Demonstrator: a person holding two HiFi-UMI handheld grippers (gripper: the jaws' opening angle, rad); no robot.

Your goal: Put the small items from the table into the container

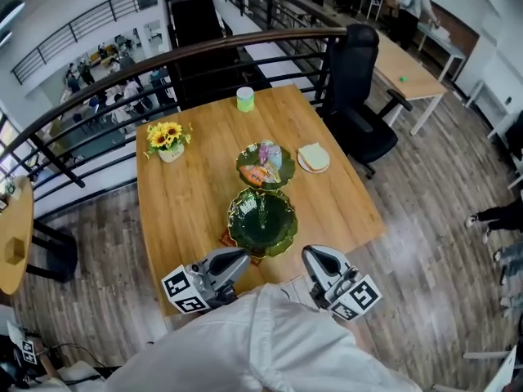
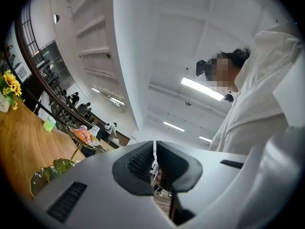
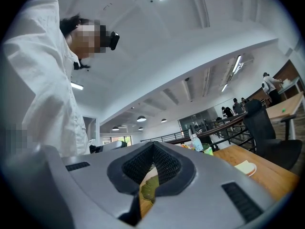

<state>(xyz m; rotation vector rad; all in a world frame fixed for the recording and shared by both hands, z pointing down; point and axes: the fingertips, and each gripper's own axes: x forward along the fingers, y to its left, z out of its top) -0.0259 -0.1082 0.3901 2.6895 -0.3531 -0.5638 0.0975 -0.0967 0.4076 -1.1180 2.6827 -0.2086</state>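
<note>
At the near edge of the worktop [image 1: 184, 202], the left claw [image 1: 243, 258] and the right claw [image 1: 314, 255] are hovering.
The left claw's jaws are resting together, gripping nothing. Just ahead, the glossy dark-green, leaf-shaped container [image 1: 262, 221] is sitting; behind it, a smaller green dish [image 1: 242, 163] is carrying an orange packet [image 1: 258, 175] and a pale bottle [image 1: 270, 153]. The right claw's jaws are pressing together, gripping nothing.

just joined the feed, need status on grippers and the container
Left gripper shut, empty. Right gripper shut, empty; both at near table edge. Near green bowl looks empty, snacks in far green dish. Nothing blocking.
</note>
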